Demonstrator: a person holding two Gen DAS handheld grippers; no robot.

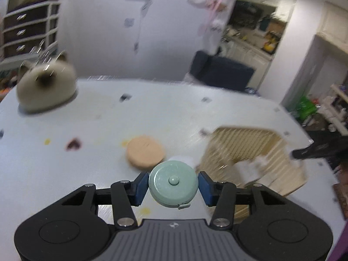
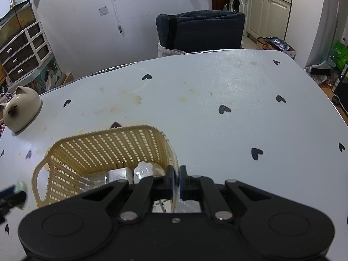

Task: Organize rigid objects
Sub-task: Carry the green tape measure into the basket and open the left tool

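My left gripper (image 1: 173,183) is shut on a round mint-green tape measure (image 1: 173,182) and holds it above the table. A peach round disc (image 1: 145,153) lies on the table just beyond it. The beige slatted basket (image 1: 250,150) is to the right in the blurred left wrist view. In the right wrist view my right gripper (image 2: 176,179) is shut on the right rim of the basket (image 2: 104,148). The basket holds a white plug adapter (image 2: 120,175), a clear crumpled item (image 2: 144,171) and a clear box (image 2: 95,179).
A cream cat-shaped ceramic (image 1: 46,84) stands at the table's far left, also in the right wrist view (image 2: 21,108). A dark blue chair (image 2: 200,31) stands behind the table (image 2: 217,91). The left gripper shows at the left edge (image 2: 12,198).
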